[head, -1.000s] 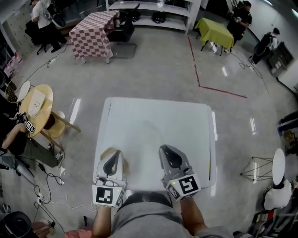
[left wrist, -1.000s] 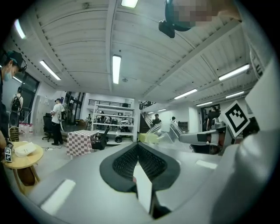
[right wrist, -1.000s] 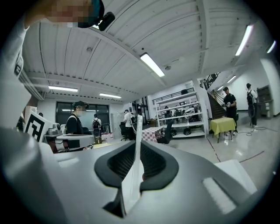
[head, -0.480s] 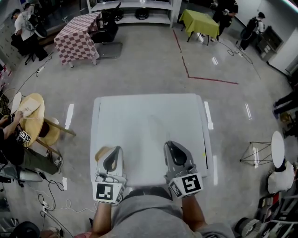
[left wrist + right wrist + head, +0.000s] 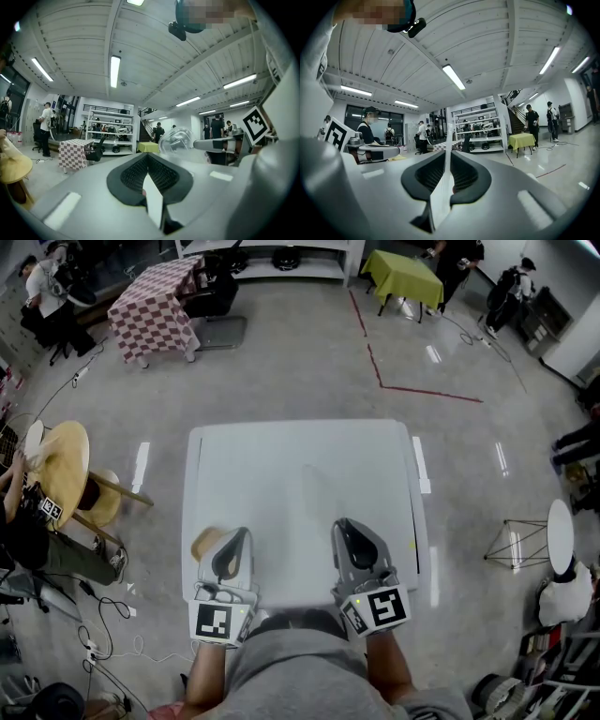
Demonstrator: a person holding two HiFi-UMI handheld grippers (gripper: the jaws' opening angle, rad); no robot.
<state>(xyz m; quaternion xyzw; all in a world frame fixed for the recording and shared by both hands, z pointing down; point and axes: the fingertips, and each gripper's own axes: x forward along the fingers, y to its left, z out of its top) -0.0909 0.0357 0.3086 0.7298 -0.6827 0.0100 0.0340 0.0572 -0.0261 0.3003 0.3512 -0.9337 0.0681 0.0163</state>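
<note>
Grey floor (image 5: pixel 300 362) runs wide all round a white worktop (image 5: pixel 305 484) that sits in the middle of a big room. Far past the worktop's far edge stand a checked table (image 5: pixel 155 310) on the left and a green table (image 5: pixel 405 276) on the right. A red line (image 5: pixel 422 390) is drawn on the floor between them and the worktop. A round wooden table (image 5: pixel 58 460) stands off to the left, well apart from the worktop's left edge. Wires (image 5: pixel 103 643) lie on the floor at the near left.

Most of the worktop's top is plain white, from the far edge down to the two grippers.

Both grippers are at the near edge. The left gripper (image 5: pixel 238 538) is close to the near left corner. Its fingers (image 5: pixel 136 173) are pressed together with nothing between them. The right gripper (image 5: pixel 345 529) is near the right side, a little way in from the right edge. Its fingers (image 5: pixel 461 176) are pressed together too and hold nothing. The two grippers are well apart and both point to the far side.

A tan thing (image 5: pixel 204 542) lies just beside the left gripper, on its left, near the worktop's left edge. It is small and half hidden, so it may be a bit of cloth or paper. No fingers touch it.
</note>
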